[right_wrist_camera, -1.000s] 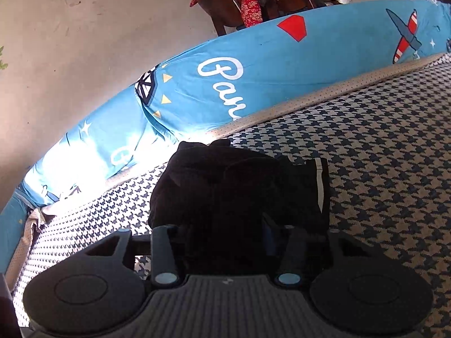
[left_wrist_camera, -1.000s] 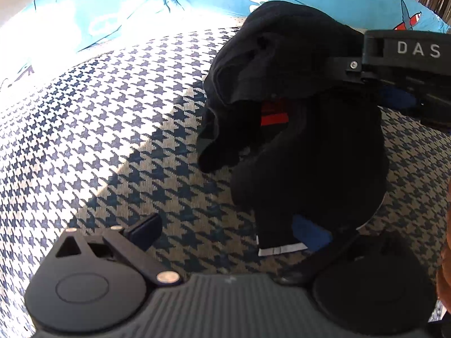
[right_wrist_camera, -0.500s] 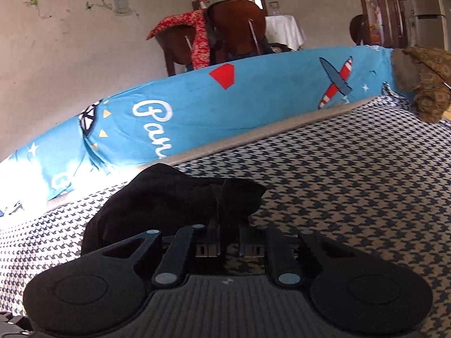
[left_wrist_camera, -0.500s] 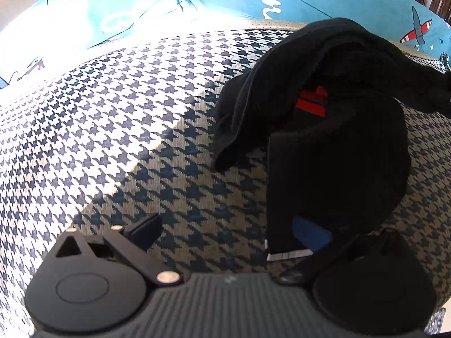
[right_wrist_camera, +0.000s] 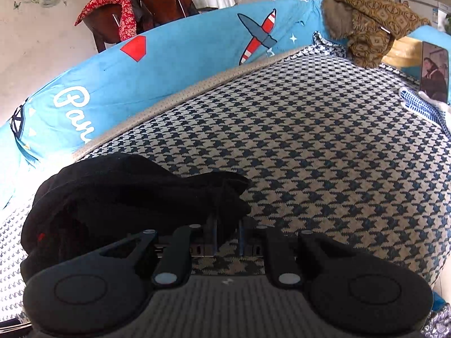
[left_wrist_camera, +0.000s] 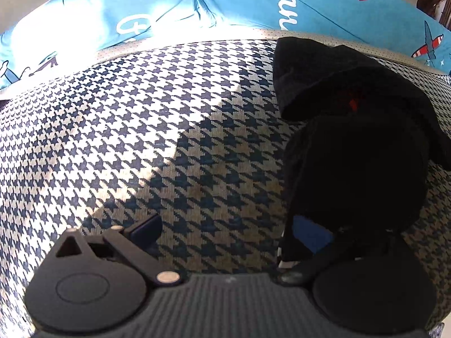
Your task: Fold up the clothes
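From the left wrist we look down on a houndstooth cover (left_wrist_camera: 174,129) with the black garment (left_wrist_camera: 355,152) bunched at the right, close against the blue cushion (left_wrist_camera: 248,2) behind it. Our left gripper (left_wrist_camera: 228,229) has its fingers spread wide; the left finger (left_wrist_camera: 145,226) sits over bare cover and the right one, with its blue pad (left_wrist_camera: 308,236), lies against the garment's near edge, holding nothing. Only this view shows the red mark (left_wrist_camera: 352,102) under a fold and the sunlit patch on the cover's left.

From the right wrist the garment (right_wrist_camera: 126,197) lies low at the left, crumpled in thick, dark folds, one corner drawn out toward our right gripper (right_wrist_camera: 227,236). Its fingers stand narrow, pinching that corner. Only here do we see the wide stretch of cover (right_wrist_camera: 324,155) to the right, a brown patterned cloth (right_wrist_camera: 372,31) at its far end, a phone (right_wrist_camera: 434,70) propped beside a dotted glove (right_wrist_camera: 422,107), and chairs (right_wrist_camera: 146,8) beyond the cushion.
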The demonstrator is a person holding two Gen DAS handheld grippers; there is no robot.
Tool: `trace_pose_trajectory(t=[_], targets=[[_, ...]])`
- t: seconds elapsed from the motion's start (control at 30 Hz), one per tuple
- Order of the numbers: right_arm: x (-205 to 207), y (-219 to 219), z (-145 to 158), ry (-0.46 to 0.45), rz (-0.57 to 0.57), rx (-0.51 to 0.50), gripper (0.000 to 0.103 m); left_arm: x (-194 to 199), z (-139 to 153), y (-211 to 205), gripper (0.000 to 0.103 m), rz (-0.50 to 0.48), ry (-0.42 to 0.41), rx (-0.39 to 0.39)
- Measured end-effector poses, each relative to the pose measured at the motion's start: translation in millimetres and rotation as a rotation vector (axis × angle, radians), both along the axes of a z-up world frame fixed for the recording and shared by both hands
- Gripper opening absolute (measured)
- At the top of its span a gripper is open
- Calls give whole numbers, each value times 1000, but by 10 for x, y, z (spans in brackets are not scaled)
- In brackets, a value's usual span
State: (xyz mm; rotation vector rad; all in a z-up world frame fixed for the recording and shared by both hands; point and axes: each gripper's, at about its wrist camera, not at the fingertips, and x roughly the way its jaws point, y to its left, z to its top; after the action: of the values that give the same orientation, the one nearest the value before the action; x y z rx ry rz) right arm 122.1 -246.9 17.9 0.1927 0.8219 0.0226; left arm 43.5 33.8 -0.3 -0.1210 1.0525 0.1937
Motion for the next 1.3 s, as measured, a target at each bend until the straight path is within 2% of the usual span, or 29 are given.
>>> trace_pose_trajectory(t=[0.13,0.33,0.57,0.63,0.7,0.8,0.93,1.17,1.23,1.3], targets=[[-65,-24,-2,13,10,-22,19,-19,69,-57,103,-10,-16,-3],[-188,-71,131,-54,45,-32,31,-14,146,-133,103,-26,-33,-12],[-224,132,246,-146,262,98,44,129,66,-190,103,-28,-22,-67],[-183,255,268,-161,319,116,52,189,32,-215,103,-40,-18,-74],[-116,378,296,-180,374,126,66,244,24,-240,103,-50,-10,-76],[-15,544,335,-217,411,133,78,284,67,-270,103,-62,-21,-96],[113,744,323,-234,463,147,85,354,58,-298,103,-68,-35,-78],[292,1029,147,-212,528,50,85,450,-55,-218,103,-39,-17,-123],[309,1043,88,-204,528,30,75,435,-51,-222,103,-36,-18,-126],[320,1020,64,-195,512,29,48,418,-47,-238,103,-36,-19,-116]])
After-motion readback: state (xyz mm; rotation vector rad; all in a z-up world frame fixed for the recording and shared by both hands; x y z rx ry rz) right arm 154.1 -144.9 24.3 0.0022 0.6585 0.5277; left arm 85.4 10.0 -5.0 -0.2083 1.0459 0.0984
